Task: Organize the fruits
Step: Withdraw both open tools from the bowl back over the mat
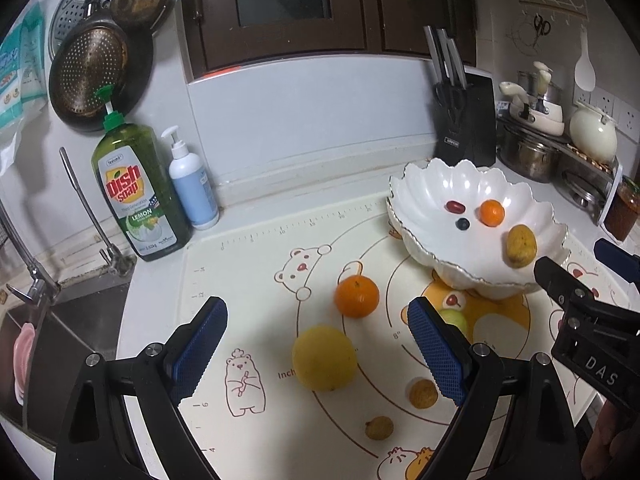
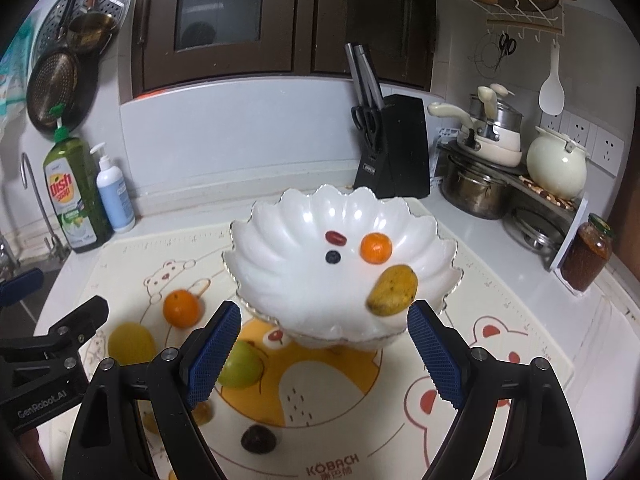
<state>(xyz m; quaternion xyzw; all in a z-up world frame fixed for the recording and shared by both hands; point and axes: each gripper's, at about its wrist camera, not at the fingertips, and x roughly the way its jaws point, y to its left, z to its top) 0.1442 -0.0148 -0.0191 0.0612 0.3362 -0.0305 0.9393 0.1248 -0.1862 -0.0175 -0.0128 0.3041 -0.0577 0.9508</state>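
Left gripper [image 1: 318, 354] wide open, nothing gripped; yellow fruit [image 1: 324, 357] btwn its fingers lower centre, orange [image 1: 357, 295] just above. Right gripper [image 2: 324, 354] wide open, empty, w/ white bowl [image 2: 280, 276] centre frame holding date, blueberry, small orange, mango [image 2: 393, 290].

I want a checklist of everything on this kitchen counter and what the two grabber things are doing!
Surface: cream bear-print baking mat on a white counter.
Job's things: white scalloped bowl holds a small orange, red date, blueberry and yellow mango. On the mat: larger orange, yellow round fruit, green apple, two small brown fruits, one dark fruit.
Clutter: green dish soap bottle, black knife block, pots.
Grippers: left gripper open, empty; right gripper open, empty.
Cables: nothing seen.
Surroundings: sink, dark cabinets, hanging strainers.
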